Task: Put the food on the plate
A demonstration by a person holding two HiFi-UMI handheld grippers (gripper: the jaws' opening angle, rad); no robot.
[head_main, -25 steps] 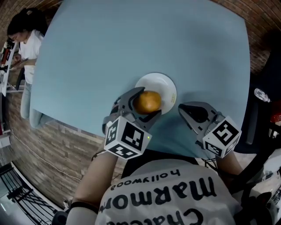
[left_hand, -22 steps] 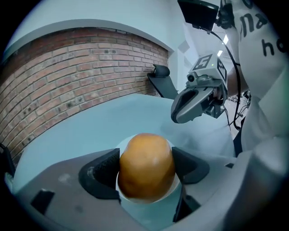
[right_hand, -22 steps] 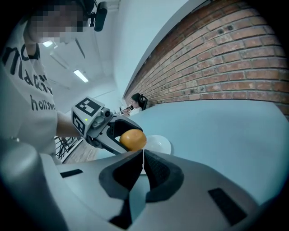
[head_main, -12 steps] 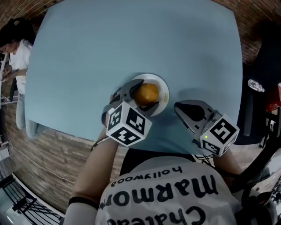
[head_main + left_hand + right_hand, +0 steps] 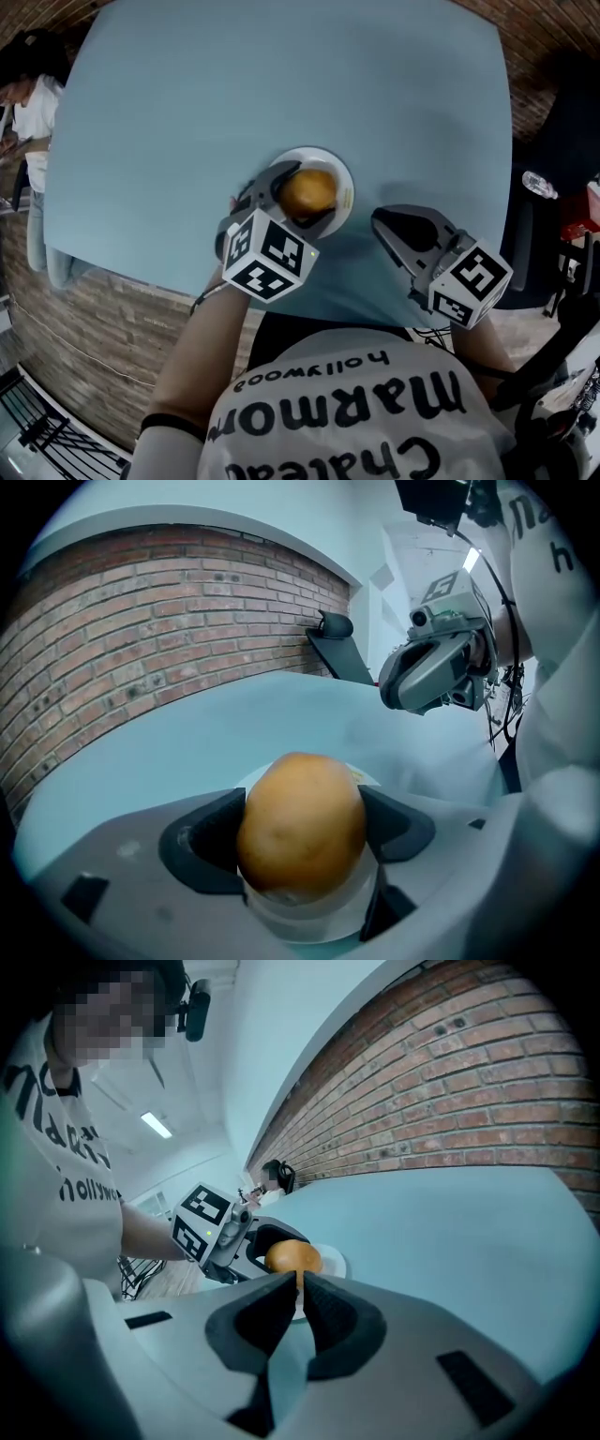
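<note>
A round golden-orange piece of food (image 5: 311, 191) sits between the jaws of my left gripper (image 5: 302, 197), which is shut on it. It is over the small white plate (image 5: 344, 184) on the light blue table (image 5: 281, 84). In the left gripper view the food (image 5: 300, 829) fills the gap between the jaws, with the plate (image 5: 309, 922) right beneath; whether they touch I cannot tell. My right gripper (image 5: 381, 223) hovers to the right of the plate, shut on nothing. From the right gripper view (image 5: 300, 1288) I see the food (image 5: 292, 1257), the plate (image 5: 334, 1266) and the left gripper (image 5: 246, 1241).
The table's near edge (image 5: 187, 286) runs just under both grippers. A brick wall (image 5: 141, 621) lies beyond the table. A person (image 5: 28, 112) stands at the far left and a dark chair (image 5: 562, 159) at the right.
My left gripper has carried the food forward from the plate's near rim to over its middle. The right gripper has barely moved.
</note>
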